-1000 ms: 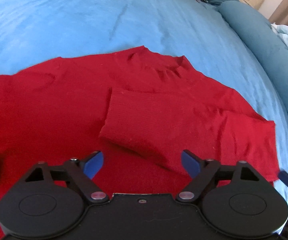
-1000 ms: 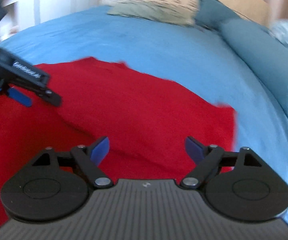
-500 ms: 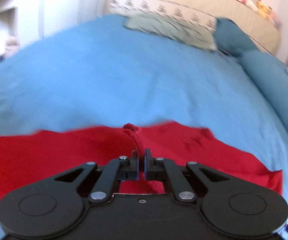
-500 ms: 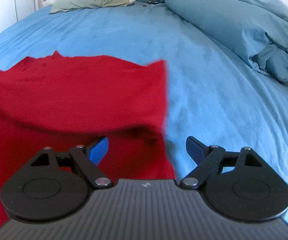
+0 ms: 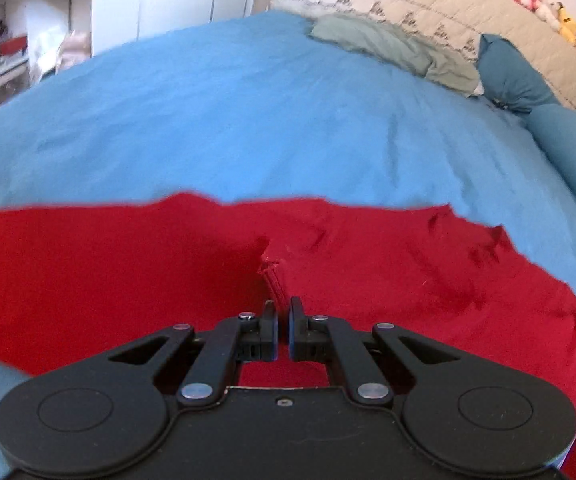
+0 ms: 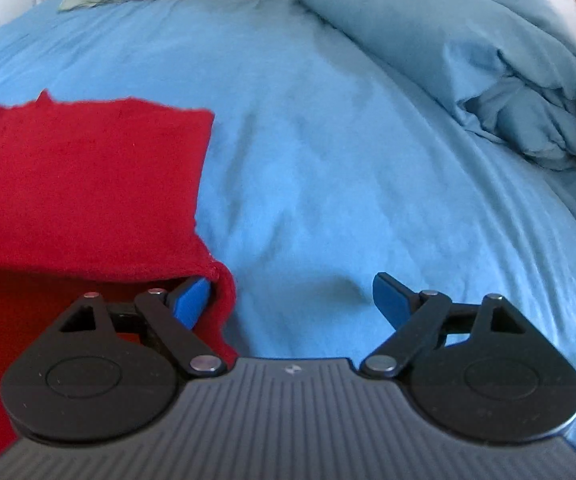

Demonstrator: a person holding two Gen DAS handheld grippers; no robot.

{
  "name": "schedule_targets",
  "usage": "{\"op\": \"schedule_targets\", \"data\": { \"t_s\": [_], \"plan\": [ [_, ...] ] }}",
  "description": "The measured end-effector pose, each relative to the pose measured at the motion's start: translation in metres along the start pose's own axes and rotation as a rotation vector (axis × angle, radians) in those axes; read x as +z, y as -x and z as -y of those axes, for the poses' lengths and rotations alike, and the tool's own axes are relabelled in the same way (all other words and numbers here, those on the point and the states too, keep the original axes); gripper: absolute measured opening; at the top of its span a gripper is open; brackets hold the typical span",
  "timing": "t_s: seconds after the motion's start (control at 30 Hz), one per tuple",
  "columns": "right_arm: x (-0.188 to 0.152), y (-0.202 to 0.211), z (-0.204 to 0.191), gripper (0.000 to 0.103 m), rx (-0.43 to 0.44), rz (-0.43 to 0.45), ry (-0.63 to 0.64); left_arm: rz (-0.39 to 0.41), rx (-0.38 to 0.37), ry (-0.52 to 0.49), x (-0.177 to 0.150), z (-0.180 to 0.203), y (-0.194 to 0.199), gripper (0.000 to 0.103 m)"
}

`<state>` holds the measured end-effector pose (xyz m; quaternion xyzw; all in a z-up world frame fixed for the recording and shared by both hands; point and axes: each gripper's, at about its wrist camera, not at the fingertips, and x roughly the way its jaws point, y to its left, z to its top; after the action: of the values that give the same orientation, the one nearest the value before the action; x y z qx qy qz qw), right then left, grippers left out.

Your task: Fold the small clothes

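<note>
A red knit sweater (image 5: 368, 272) lies on the blue bed sheet (image 5: 248, 132). My left gripper (image 5: 283, 312) is shut on a hemmed edge of the sweater and holds it lifted, so a fold of red cloth rises to the jaws. In the right wrist view the sweater (image 6: 80, 184) fills the left side, its lower right corner raised. My right gripper (image 6: 292, 294) is open; its left blue pad (image 6: 192, 300) sits just under that raised corner and its right pad (image 6: 390, 294) is over bare sheet.
A rolled teal duvet (image 6: 448, 48) lies along the right side of the bed. A green garment (image 5: 400, 52) and a teal pillow (image 5: 512, 76) lie near the beige headboard (image 5: 408, 4). Shelves (image 5: 0, 60) stand at the far left.
My left gripper closed on the sweater's edge and lifted it. My right gripper swung right to the sweater's right corner and stayed open.
</note>
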<state>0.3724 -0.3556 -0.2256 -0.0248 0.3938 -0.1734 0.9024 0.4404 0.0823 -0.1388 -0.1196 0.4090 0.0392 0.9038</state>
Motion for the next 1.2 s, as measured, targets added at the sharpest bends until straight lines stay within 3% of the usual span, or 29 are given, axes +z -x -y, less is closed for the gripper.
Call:
{"op": "schedule_targets", "data": {
  "t_s": [0.1,0.23,0.27,0.37,0.43,0.63,0.73,0.8,0.87,0.93,1.03,1.2],
  "plan": [
    [0.005,-0.003,0.001,0.102,0.012,-0.015,0.013,-0.017,0.013,-0.039,-0.013,0.000,0.006,0.007],
    [0.011,0.003,0.006,0.102,0.040,-0.029,0.029,-0.029,0.079,-0.064,-0.019,-0.002,0.016,0.028],
    [0.012,0.008,0.006,0.102,0.041,-0.024,0.044,-0.026,0.102,-0.057,-0.020,-0.004,0.021,0.035],
    [0.014,0.028,0.000,0.102,0.036,0.020,0.109,-0.019,0.102,-0.062,-0.019,-0.004,0.037,0.037],
    [0.018,0.042,-0.004,0.102,0.108,0.056,0.115,-0.007,0.085,-0.085,-0.016,0.002,0.044,0.043],
    [0.025,0.036,-0.045,0.102,0.340,0.063,0.152,-0.003,0.021,-0.143,-0.008,0.026,0.026,0.043],
    [0.017,0.007,-0.053,0.101,0.345,-0.022,0.120,-0.018,0.002,-0.145,-0.006,0.033,0.008,0.043],
    [0.014,-0.001,-0.042,0.101,0.381,-0.028,0.045,-0.041,0.000,-0.149,-0.007,0.033,-0.002,0.043],
    [0.018,0.003,-0.045,0.101,0.371,-0.045,0.061,-0.063,0.007,-0.160,-0.010,0.031,-0.009,0.043],
    [0.029,0.013,-0.051,0.102,0.365,-0.010,0.070,-0.064,0.004,-0.166,-0.013,0.029,-0.010,0.043],
    [0.054,0.014,-0.063,0.103,0.432,0.059,0.052,-0.067,-0.001,-0.148,-0.015,0.024,-0.009,0.044],
    [0.082,-0.037,-0.095,0.103,0.446,0.056,0.082,-0.063,0.024,-0.153,-0.017,0.030,-0.009,0.044]
  ]
}}
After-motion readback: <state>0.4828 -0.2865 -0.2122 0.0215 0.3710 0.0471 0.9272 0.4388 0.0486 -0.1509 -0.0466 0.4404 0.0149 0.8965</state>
